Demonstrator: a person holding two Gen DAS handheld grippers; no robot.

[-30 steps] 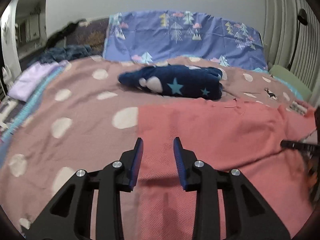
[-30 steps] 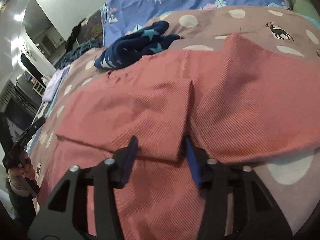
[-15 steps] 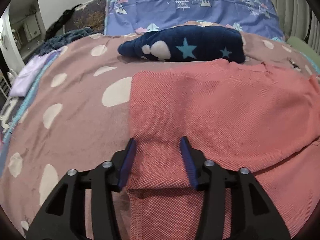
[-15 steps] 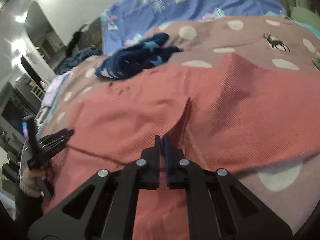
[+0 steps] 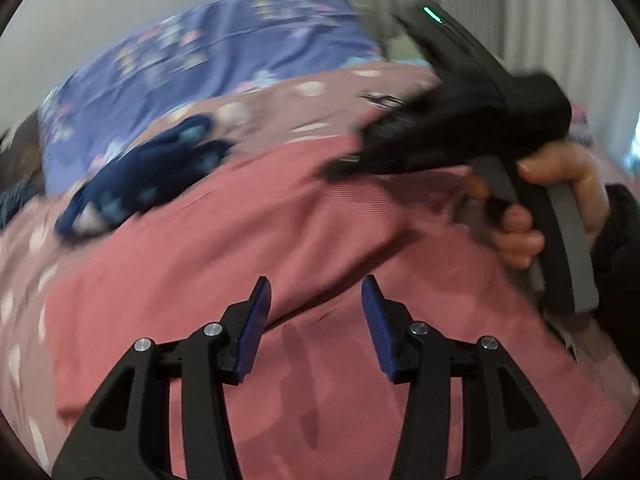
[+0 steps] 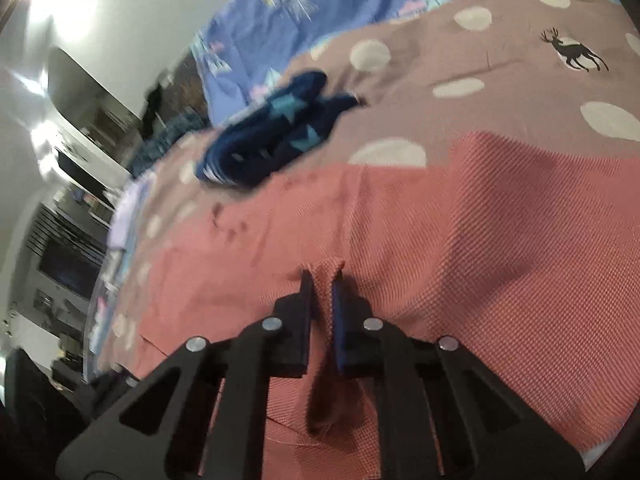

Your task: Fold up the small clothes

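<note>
The right gripper [image 6: 323, 280] is clamped on a raised pinch of the pink garment [image 6: 500, 240], with a narrow ridge of the waffle-textured cloth standing up between its blue pads. From that pinch a crease runs away up the cloth, and the fabric to its right rises in a soft fold. In the left wrist view the same tool shows as a black body held in a person's hand [image 5: 560, 196], its tip low over the pink cloth.

The left gripper [image 5: 316, 300] hovers over the garment with its jaws parted and nothing pressed between them; beneath it a folded edge of the pink cloth crosses at a slant. Its jaws widened within the last second and have since held about level.

The garment lies spread across the near part of the bed, over a brown bedspread [image 6: 520, 60] with pale spots and a small deer print. Beyond its far edge, on the bedspread, sits a dark blue garment with stars [image 6: 276, 136]. Further back lies a blue pillow with tree prints [image 6: 320, 4].
</note>
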